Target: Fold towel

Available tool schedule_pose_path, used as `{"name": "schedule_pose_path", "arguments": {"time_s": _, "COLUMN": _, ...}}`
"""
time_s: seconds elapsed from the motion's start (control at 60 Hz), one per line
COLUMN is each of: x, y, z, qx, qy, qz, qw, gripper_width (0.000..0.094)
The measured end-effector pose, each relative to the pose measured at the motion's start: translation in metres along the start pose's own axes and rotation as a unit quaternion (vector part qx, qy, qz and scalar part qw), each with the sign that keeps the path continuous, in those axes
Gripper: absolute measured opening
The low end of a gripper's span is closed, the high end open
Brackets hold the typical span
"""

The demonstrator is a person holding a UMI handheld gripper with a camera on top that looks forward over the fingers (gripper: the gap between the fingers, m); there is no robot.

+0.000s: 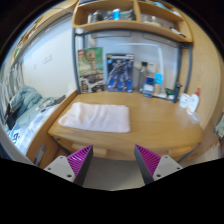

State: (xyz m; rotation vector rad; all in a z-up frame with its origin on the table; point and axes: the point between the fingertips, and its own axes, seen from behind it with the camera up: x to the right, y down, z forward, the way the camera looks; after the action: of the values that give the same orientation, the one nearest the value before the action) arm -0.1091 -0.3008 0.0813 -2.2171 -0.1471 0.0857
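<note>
A pale pink towel [95,117] lies flat and folded on the left part of a wooden desk [150,125]. My gripper [113,158] hovers in front of the desk's near edge, well short of the towel. Its two fingers with purple pads [80,156] stand wide apart and nothing is between them.
Boxes and posters [120,72] stand along the back of the desk, with bottles and small items [160,85] to the right. A shelf [125,18] hangs above. A bed with bedding [25,110] lies left of the desk.
</note>
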Motion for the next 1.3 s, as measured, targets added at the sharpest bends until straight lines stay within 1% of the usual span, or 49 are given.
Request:
{"name": "schedule_pose_path", "arguments": {"time_s": 0.133, "x": -0.087, "y": -0.008, "z": 0.060, "qx": -0.030, "qy": -0.042, "qz": -0.022, "qw": 0.998, "gripper_width": 0.0848}}
{"name": "schedule_pose_path", "arguments": {"time_s": 0.233, "x": -0.144, "y": -0.025, "z": 0.103, "qx": -0.038, "qy": -0.062, "qz": -0.026, "qw": 0.997, "gripper_width": 0.0855}}
{"name": "schedule_pose_path", "arguments": {"time_s": 0.333, "x": -0.189, "y": -0.048, "z": 0.151, "qx": -0.045, "qy": -0.067, "qz": -0.023, "qw": 0.996, "gripper_width": 0.0839}}
{"name": "schedule_pose_path", "arguments": {"time_s": 0.433, "x": -0.220, "y": -0.074, "z": 0.196, "qx": -0.043, "qy": -0.063, "qz": -0.026, "qw": 0.997, "gripper_width": 0.0831}}
{"name": "schedule_pose_path", "arguments": {"time_s": 0.517, "x": -0.240, "y": -0.086, "z": 0.227, "qx": -0.045, "qy": -0.059, "qz": -0.031, "qw": 0.997, "gripper_width": 0.0796}}
{"name": "schedule_pose_path", "arguments": {"time_s": 0.6, "x": -0.252, "y": -0.084, "z": 0.253, "qx": -0.057, "qy": -0.055, "qz": -0.037, "qw": 0.996, "gripper_width": 0.0757}}
{"name": "schedule_pose_path", "arguments": {"time_s": 0.667, "x": -0.248, "y": -0.078, "z": 0.268, "qx": -0.069, "qy": -0.035, "qz": -0.047, "qw": 0.996, "gripper_width": 0.0718}}
{"name": "schedule_pose_path", "arguments": {"time_s": 0.683, "x": -0.245, "y": -0.080, "z": 0.271, "qx": -0.063, "qy": -0.029, "qz": -0.053, "qw": 0.996, "gripper_width": 0.0746}}
{"name": "schedule_pose_path", "arguments": {"time_s": 0.7, "x": -0.243, "y": -0.081, "z": 0.272, "qx": -0.060, "qy": -0.022, "qz": -0.059, "qw": 0.996, "gripper_width": 0.0657}}
{"name": "schedule_pose_path", "arguments": {"time_s": 0.733, "x": -0.242, "y": -0.082, "z": 0.273, "qx": -0.055, "qy": -0.018, "qz": -0.067, "qw": 0.996, "gripper_width": 0.0572}}
{"name": "schedule_pose_path", "arguments": {"time_s": 0.783, "x": -0.243, "y": -0.080, "z": 0.273, "qx": -0.052, "qy": -0.012, "qz": -0.061, "qw": 0.997, "gripper_width": 0.0520}}
{"name": "schedule_pose_path", "arguments": {"time_s": 0.817, "x": -0.240, "y": -0.080, "z": 0.272, "qx": -0.050, "qy": -0.005, "qz": -0.060, "qw": 0.997, "gripper_width": 0.0436}}
{"name": "schedule_pose_path", "arguments": {"time_s": 0.833, "x": -0.238, "y": -0.080, "z": 0.272, "qx": -0.049, "qy": -0.001, "qz": -0.062, "qw": 0.997, "gripper_width": 0.0428}}
{"name": "schedule_pose_path", "arguments": {"time_s": 0.85, "x": -0.235, "y": -0.081, "z": 0.273, "qx": -0.048, "qy": 0.003, "qz": -0.066, "qw": 0.997, "gripper_width": 0.0362}}
{"name": "schedule_pose_path", "arguments": {"time_s": 0.9, "x": -0.222, "y": -0.083, "z": 0.276, "qx": -0.045, "qy": 0.026, "qz": -0.080, "qw": 0.995, "gripper_width": 0.0117}}
{"name": "schedule_pose_path", "arguments": {"time_s": 0.917, "x": -0.220, "y": -0.084, "z": 0.275, "qx": -0.042, "qy": 0.029, "qz": -0.085, "qw": 0.995, "gripper_width": 0.0057}}
{"name": "schedule_pose_path", "arguments": {"time_s": 0.95, "x": -0.222, "y": -0.082, "z": 0.275, "qx": -0.046, "qy": 0.024, "qz": -0.084, "qw": 0.995, "gripper_width": 0.0058}}
{"name": "schedule_pose_path", "arguments": {"time_s": 0.967, "x": -0.222, "y": -0.083, "z": 0.275, "qx": -0.046, "qy": 0.022, "qz": -0.084, "qw": 0.995, "gripper_width": 0.0034}}
{"name": "schedule_pose_path", "arguments": {"time_s": 1.017, "x": -0.223, "y": -0.084, "z": 0.275, "qx": -0.056, "qy": 0.011, "qz": -0.075, "qw": 0.996, "gripper_width": 0.0032}}
{"name": "schedule_pose_path", "arguments": {"time_s": 1.1, "x": -0.224, "y": -0.094, "z": 0.267, "qx": -0.069, "qy": -0.020, "qz": -0.021, "qw": 0.997, "gripper_width": 0.0031}}
{"name": "schedule_pose_path", "arguments": {"time_s": 1.2, "x": -0.203, "y": -0.135, "z": 0.242, "qx": -0.049, "qy": -0.037, "qz": 0.031, "qw": 0.998, "gripper_width": 0.0032}}
{"name": "schedule_pose_path", "arguments": {"time_s": 1.3, "x": -0.161, "y": -0.171, "z": 0.215, "qx": -0.027, "qy": -0.038, "qz": 0.058, "qw": 0.997, "gripper_width": 0.0031}}
